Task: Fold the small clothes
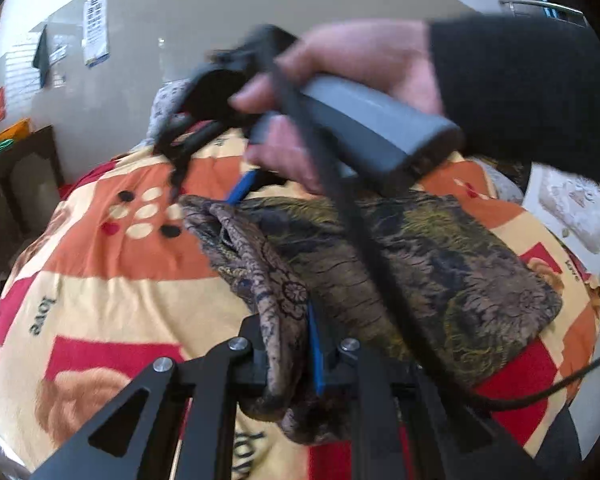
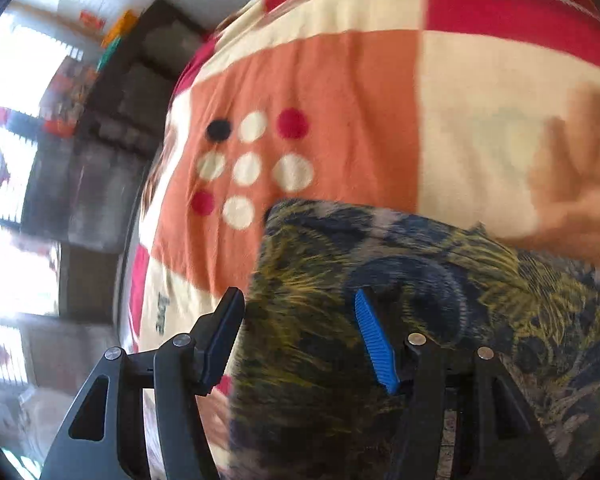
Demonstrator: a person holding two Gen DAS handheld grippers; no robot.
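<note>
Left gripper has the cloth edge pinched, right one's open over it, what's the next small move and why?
Probably carry the left gripper, shut on the cloth, across toward the far edge to finish the fold. The right gripper hangs open above the cloth, gripping nothing, and the rest lies flat on the blanket.

Bright daylit room, window glare left, motion blur, fisheye-warped dark edges.

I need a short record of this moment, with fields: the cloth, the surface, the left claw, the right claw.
cloth: brown patterned garment, partly folded, one edge lifted
surface: blanket with orange, red and cream squares
left claw: shut on a bunched edge of the garment
right claw: open above the garment, nothing held
right hand: holds the grey handle
</note>
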